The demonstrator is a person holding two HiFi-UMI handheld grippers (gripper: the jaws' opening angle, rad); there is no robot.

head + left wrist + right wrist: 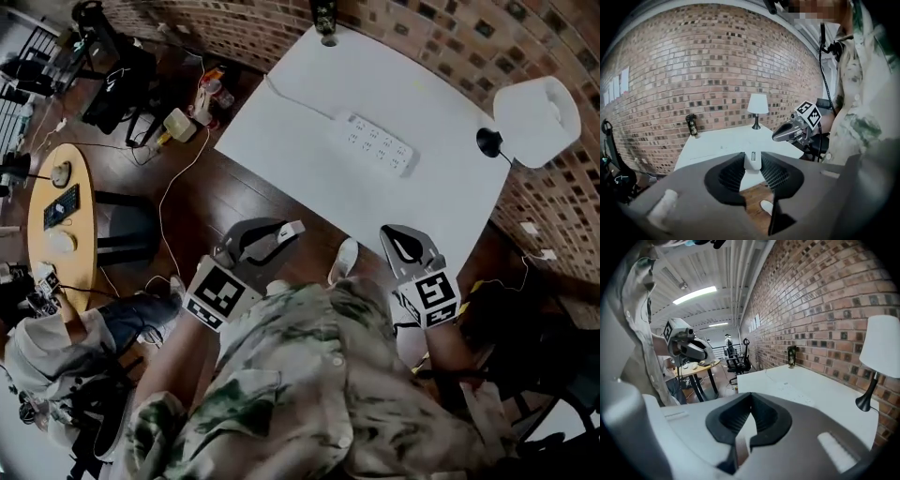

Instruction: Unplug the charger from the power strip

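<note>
The white power strip [380,143] lies on the white table [300,131], its cable running off to the far left; no plug shows in its sockets. My left gripper [284,232] hangs off the table's near edge, over the wooden floor, shut on a small white charger [292,228]. In the left gripper view the charger [752,161] stands upright between the jaws. My right gripper [403,242] is shut with nothing in it, also short of the table edge. The strip [793,392] shows ahead of it in the right gripper view.
A white lamp [536,120] with a black base stands at the table's right end. A dark bottle-like object [325,19] sits at the far edge by the brick wall. A round wooden table [61,220] and a seated person [56,356] are to the left.
</note>
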